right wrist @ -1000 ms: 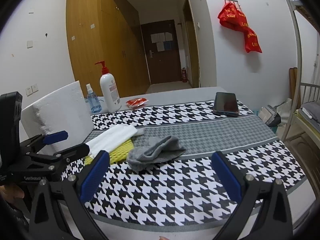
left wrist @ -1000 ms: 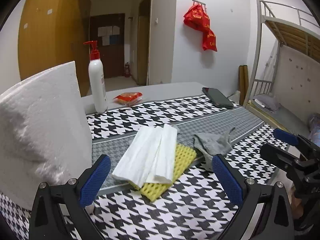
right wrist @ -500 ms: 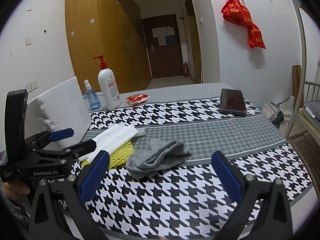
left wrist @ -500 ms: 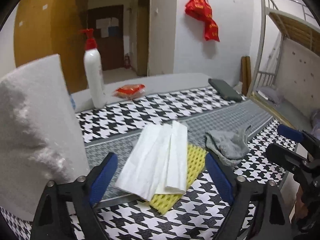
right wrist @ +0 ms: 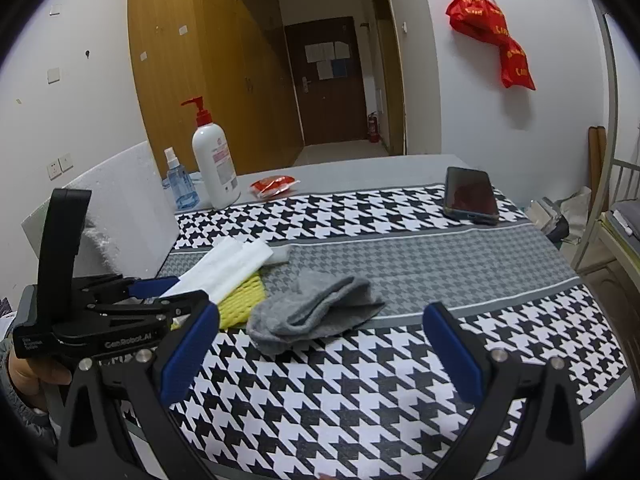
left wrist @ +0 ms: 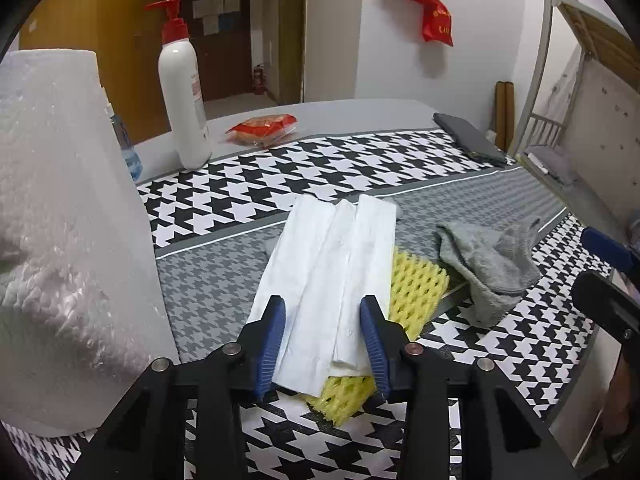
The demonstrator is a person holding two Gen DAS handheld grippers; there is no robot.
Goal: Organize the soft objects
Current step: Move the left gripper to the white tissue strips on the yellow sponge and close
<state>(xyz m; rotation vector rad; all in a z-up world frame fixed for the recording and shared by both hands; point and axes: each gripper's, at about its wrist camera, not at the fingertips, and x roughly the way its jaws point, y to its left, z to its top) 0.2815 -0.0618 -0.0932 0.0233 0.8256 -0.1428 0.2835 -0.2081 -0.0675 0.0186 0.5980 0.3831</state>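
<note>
A folded white tissue point(left wrist: 332, 268) lies on a yellow foam net point(left wrist: 416, 284) on the houndstooth cloth, with a crumpled grey sock point(left wrist: 488, 264) to its right. My left gripper point(left wrist: 324, 340) is half closed, its blue pads on either side of the tissue's near end, with a gap still showing. In the right wrist view the tissue point(right wrist: 228, 268), the net point(right wrist: 240, 296) and the sock point(right wrist: 316, 312) lie ahead. My right gripper point(right wrist: 320, 356) is wide open and empty, just in front of the sock.
A big white foam block point(left wrist: 60, 220) stands at the left. A pump bottle point(left wrist: 182, 92), a small spray bottle point(right wrist: 178, 180), a red packet point(left wrist: 264, 126) and a phone point(right wrist: 470, 194) lie at the back. A bunk bed point(left wrist: 580, 100) is at the right.
My left gripper has moved forward and down to the tissue's near end, and its jaws have narrowed from wide open to half closed. My right gripper has barely moved.
</note>
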